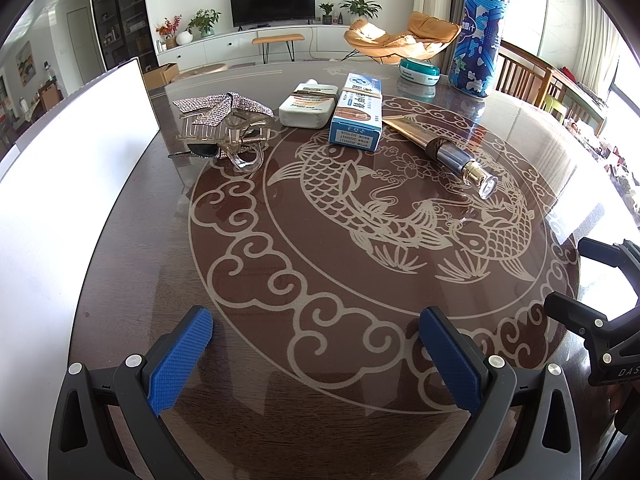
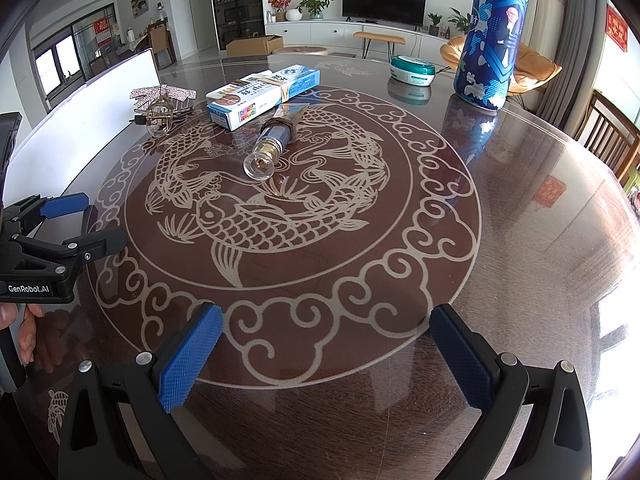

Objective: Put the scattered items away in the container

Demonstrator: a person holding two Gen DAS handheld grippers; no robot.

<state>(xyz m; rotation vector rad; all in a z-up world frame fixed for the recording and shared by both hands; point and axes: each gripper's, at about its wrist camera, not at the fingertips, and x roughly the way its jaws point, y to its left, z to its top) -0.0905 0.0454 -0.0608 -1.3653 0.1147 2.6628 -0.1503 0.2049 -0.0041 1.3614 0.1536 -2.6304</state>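
Near the tabletop's [image 1: 360, 320] far edge, hair clip [image 1: 224, 128], bottle [image 1: 306, 106], box [image 1: 356, 110] and tube [image 1: 440, 148] scattered, white container [image 1: 80, 184] at left edge, left gripper [image 1: 316, 360] and right gripper [image 2: 326, 360] both wide apart, empty, over near edge

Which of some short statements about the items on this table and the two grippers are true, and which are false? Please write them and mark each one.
1. Both the left gripper and the right gripper are open and hold nothing. True.
2. The gold tube stands upright on its cap. False: it lies on its side on the table.
3. The blue and white box lies beside the white bottle. True.
4. The hair clip is already inside the white container. False: it lies on the table beside it.
5. The tall blue can lies flat. False: it stands upright.
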